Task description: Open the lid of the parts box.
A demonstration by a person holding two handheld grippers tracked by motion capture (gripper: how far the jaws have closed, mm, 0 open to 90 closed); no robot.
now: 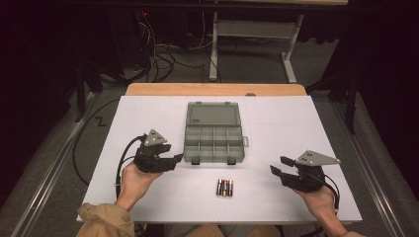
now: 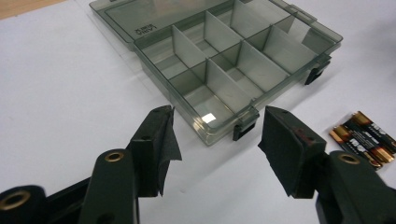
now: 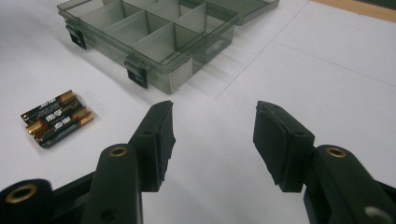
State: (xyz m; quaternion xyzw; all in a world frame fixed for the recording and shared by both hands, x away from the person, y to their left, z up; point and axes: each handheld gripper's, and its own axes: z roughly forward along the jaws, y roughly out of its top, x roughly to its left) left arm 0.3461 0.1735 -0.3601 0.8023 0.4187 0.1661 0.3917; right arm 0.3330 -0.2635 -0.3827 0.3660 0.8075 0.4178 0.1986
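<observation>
Both our tongs, left (image 1: pixel 176 158) and right (image 1: pixel 274 167), gape with nothing in them above the desk (image 1: pixel 148 113), flanking the open box (image 1: pixel 214 136) and batteries (image 1: pixel 225 187).

The left gripper (image 1: pixel 174 158) and right gripper (image 1: pixel 277 166) are showing black bodies, each wearing a grey three-cornered plate behind the fingers (image 2: pixel 156 135). Brass-ringed screw holes are sitting below the black pads. Black cables are trailing back; a tan sleeve (image 1: pixel 104 220) is covering the left forearm.
</observation>
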